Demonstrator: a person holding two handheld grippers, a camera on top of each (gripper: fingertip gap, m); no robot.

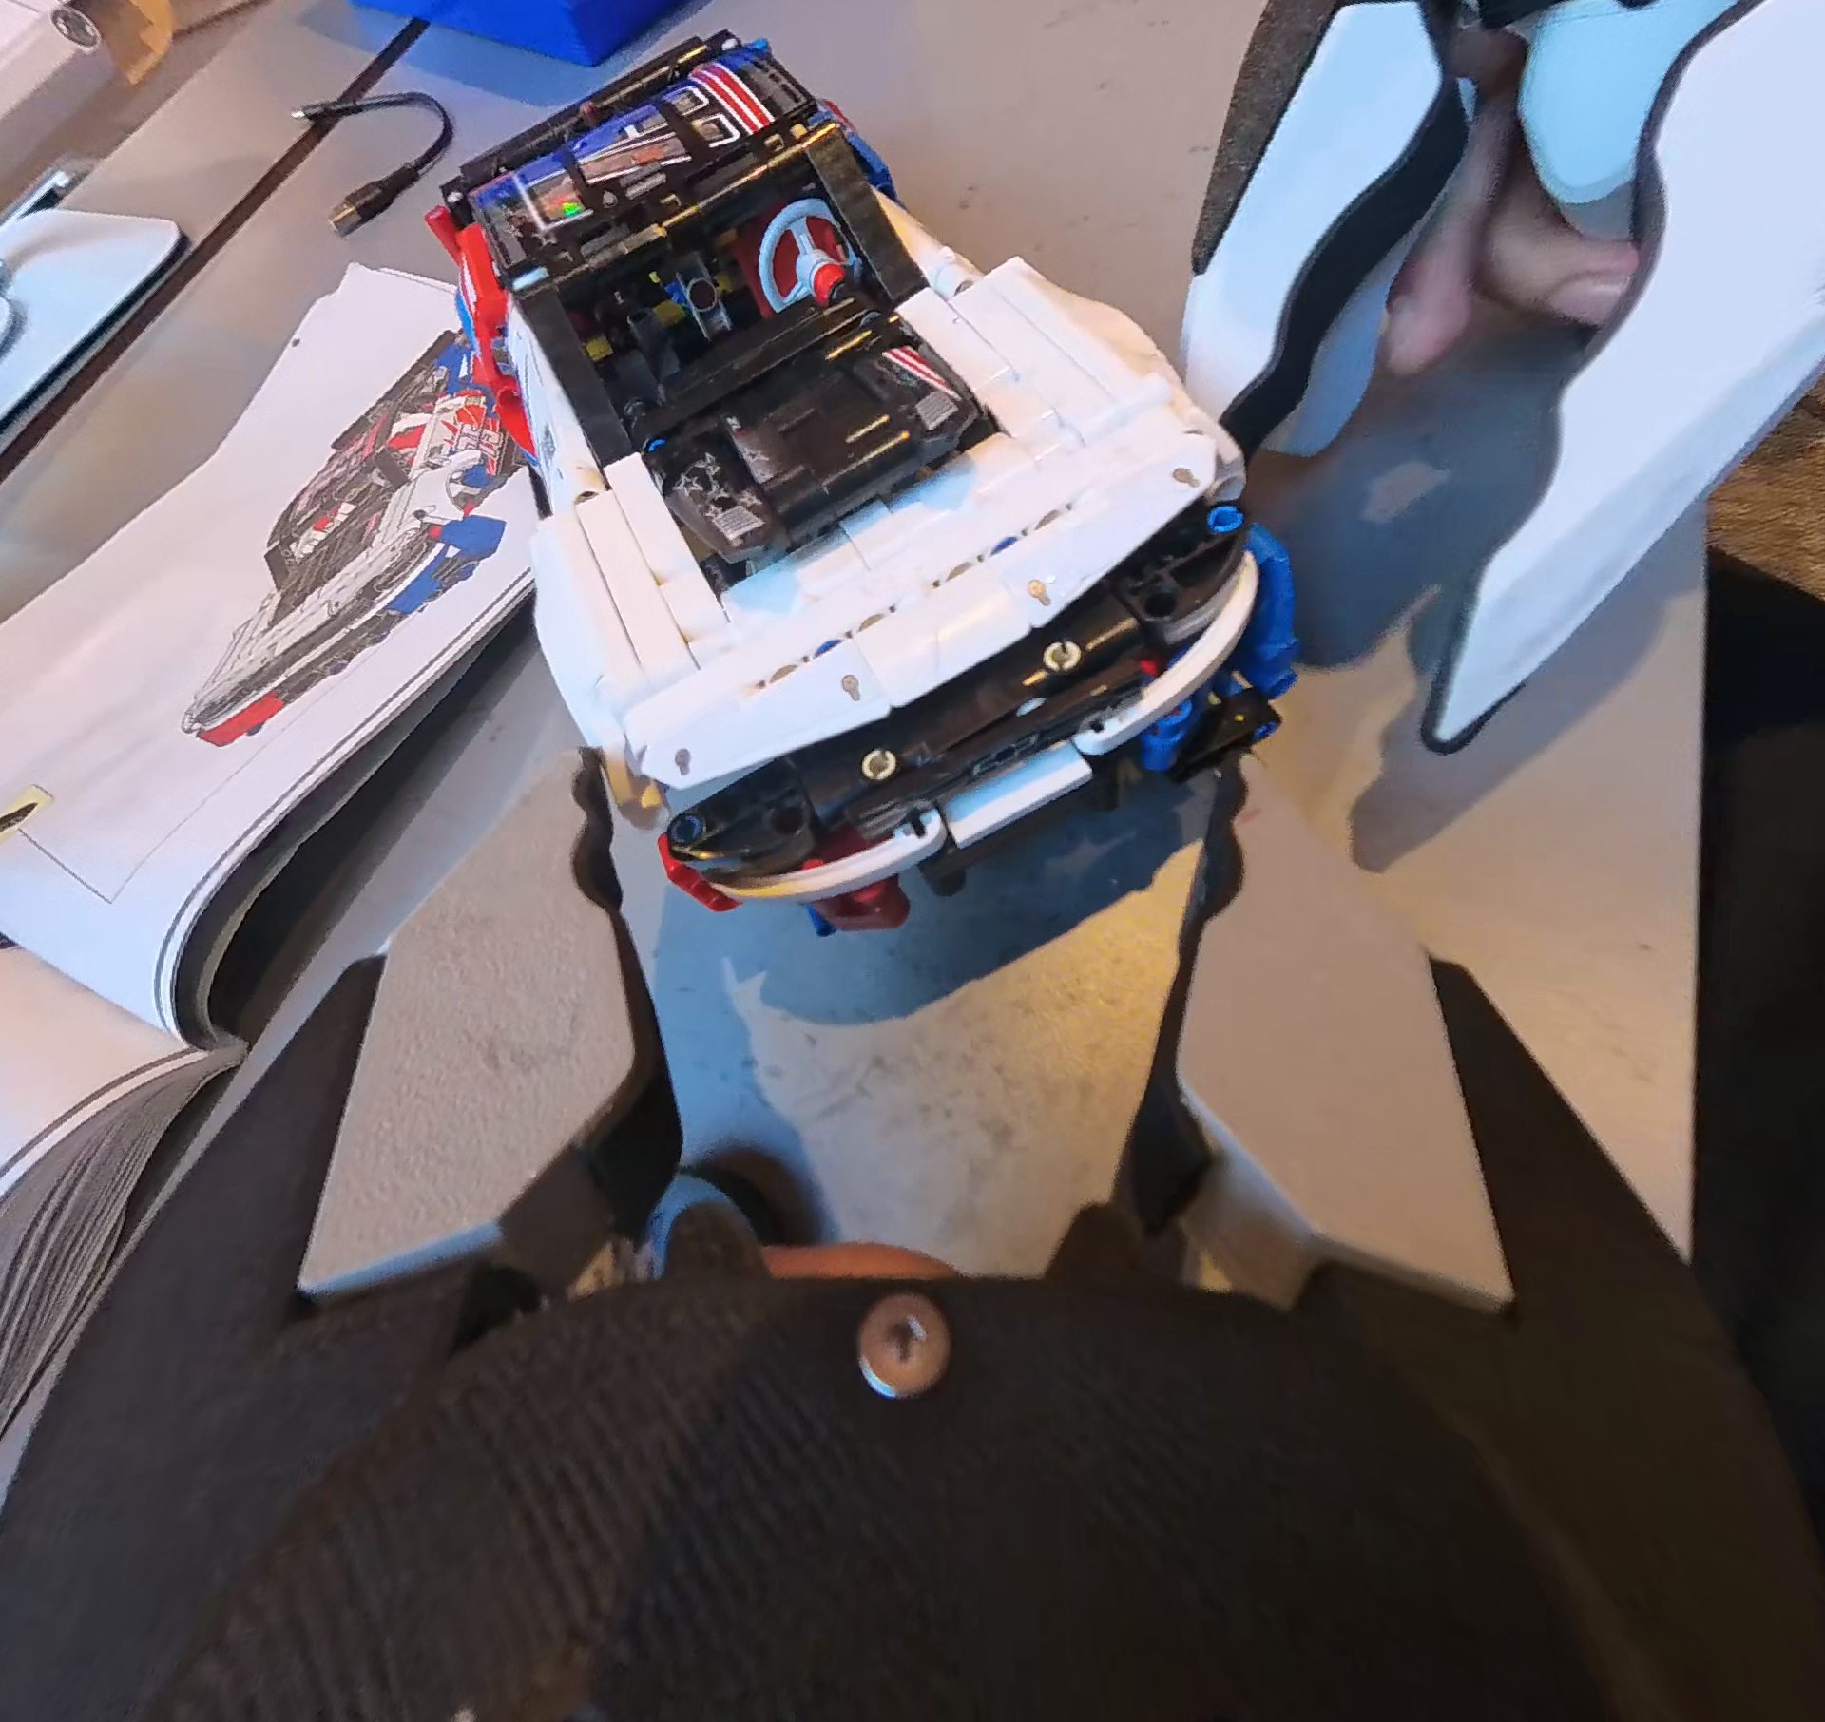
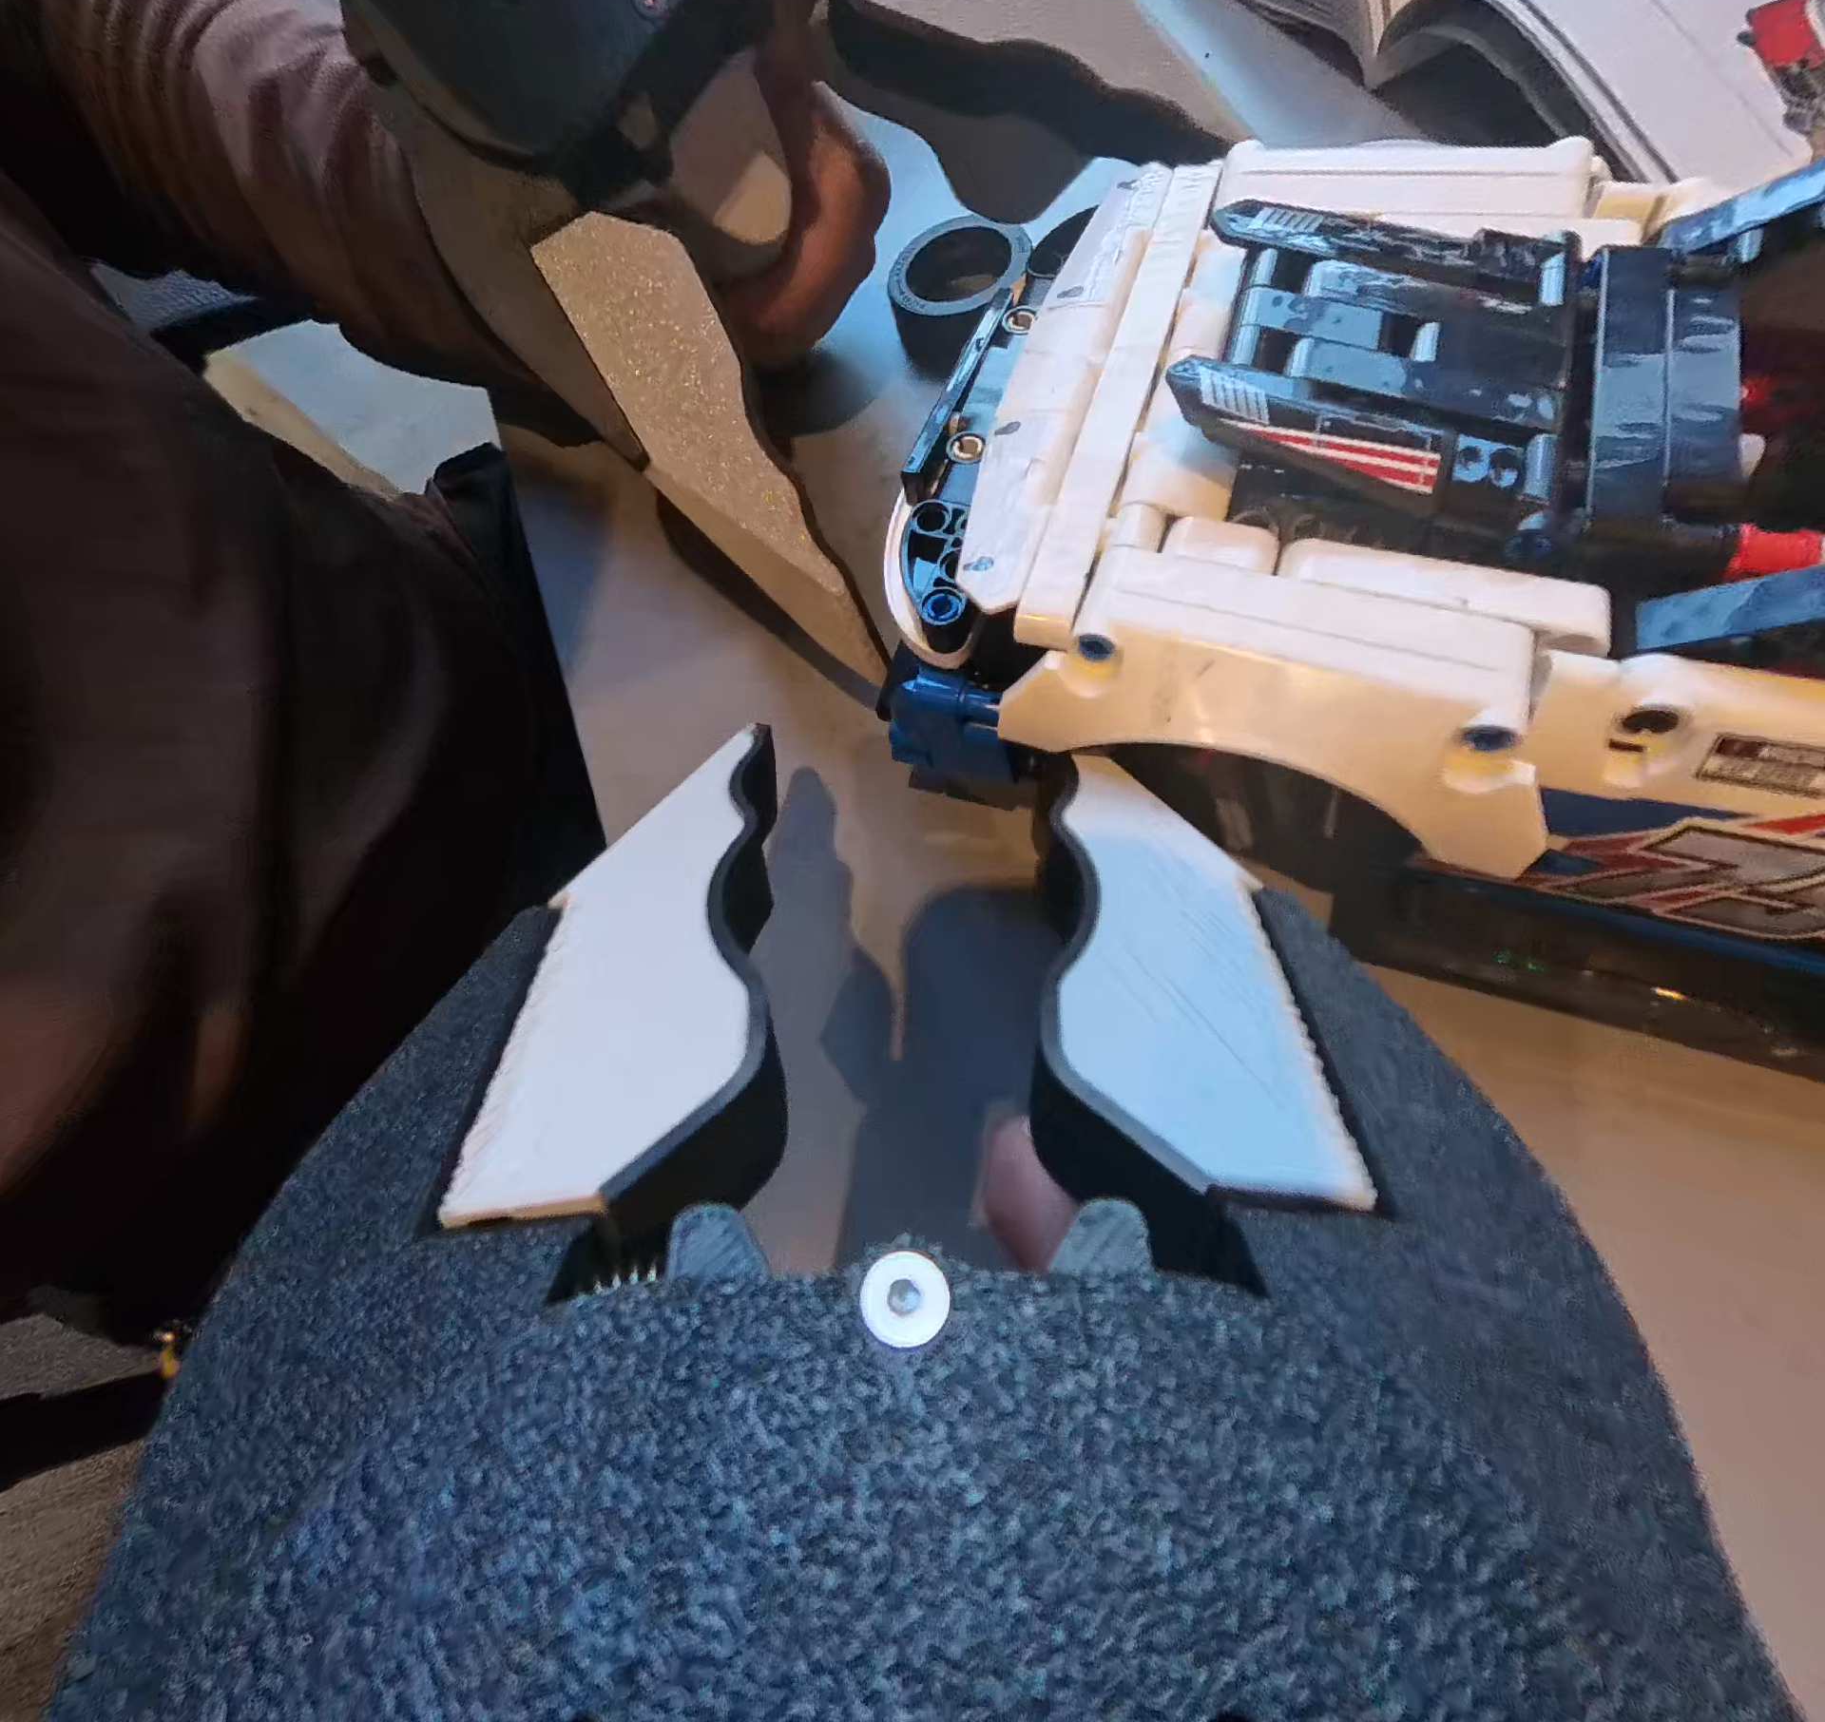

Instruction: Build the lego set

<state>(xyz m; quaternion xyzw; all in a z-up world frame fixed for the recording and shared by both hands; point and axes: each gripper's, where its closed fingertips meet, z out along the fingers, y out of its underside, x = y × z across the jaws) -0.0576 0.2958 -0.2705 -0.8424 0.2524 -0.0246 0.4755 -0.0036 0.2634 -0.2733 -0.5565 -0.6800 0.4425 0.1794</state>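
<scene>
Left gripper (image 1: 904, 786) spread wide, empty, its tips at the front bumper of the car (image 1: 849, 490) on the table (image 1: 988, 1033). Right gripper (image 2: 904, 756) open, empty, beside the car's front corner. A manual (image 1: 227, 608) lies beyond.

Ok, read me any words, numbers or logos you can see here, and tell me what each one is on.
Lego car, side sticker: too blurred to read.
Roof decals: too small to read.
Instruction booklet: a car drawing, no legible text.
White box: round mark, too small to read.
</scene>
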